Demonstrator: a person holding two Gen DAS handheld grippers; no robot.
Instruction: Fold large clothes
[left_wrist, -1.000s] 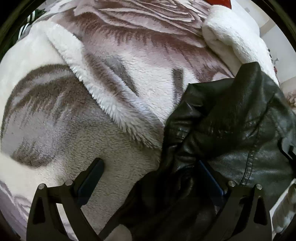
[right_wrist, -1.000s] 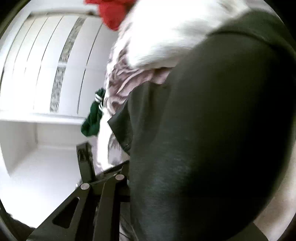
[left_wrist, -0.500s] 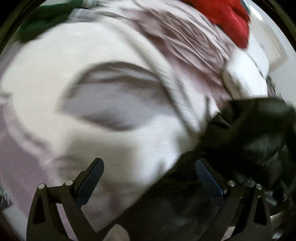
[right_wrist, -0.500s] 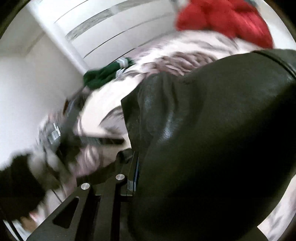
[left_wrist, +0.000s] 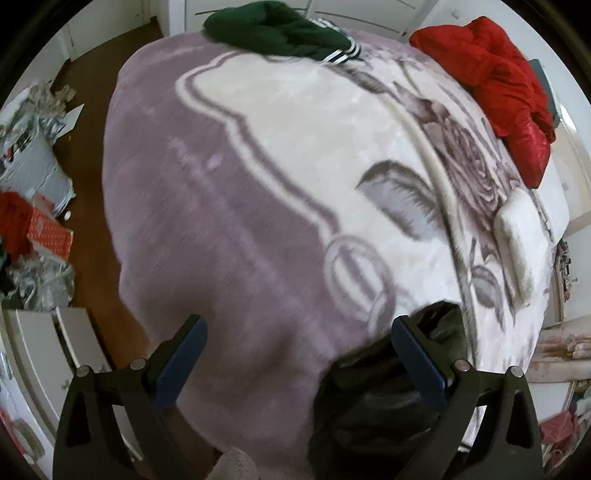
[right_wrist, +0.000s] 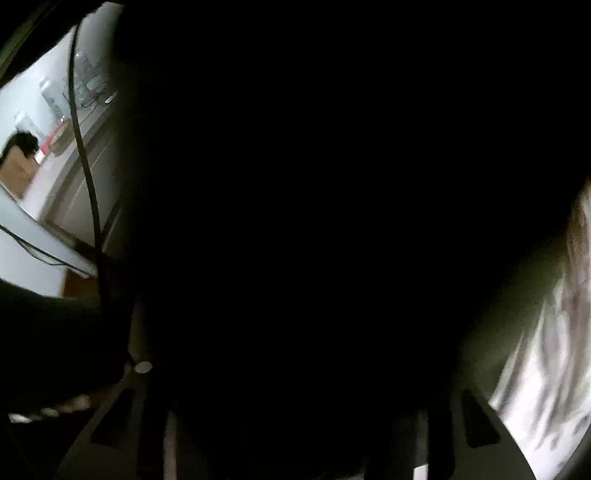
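- The left gripper (left_wrist: 295, 363) has its jaws spread wide with nothing between them; only the blanket (left_wrist: 229, 221) shows in the gap.
- The jacket (left_wrist: 384, 398), black and leathery, lies bunched at the lower right of the left wrist view, on the blanket at the near edge of the bed. It passes behind the right-hand finger (left_wrist: 417, 362) of that gripper and sits mostly outside the gap, toward the lower right.
- In the right wrist view the jacket (right_wrist: 314, 221) fills nearly the whole frame as a dark mass pressed close to the lens. The right gripper (right_wrist: 295, 424) is barely visible at the bottom; its jaws are opening, with dark cloth lying across the space between them. Whether the pads are pressing on that cloth I cannot tell.
- The relation that matters: from the left jaws, the jacket is off to the lower right. The right gripper looks far nearer, practically buried in it.
- The jacket's long axis cannot be read; it is a crumpled heap, not yet spread flat.
- A green garment (left_wrist: 280, 31) at the top and a red one (left_wrist: 495, 92) at the upper right lie well apart from the jacket, on the far side of the bed.
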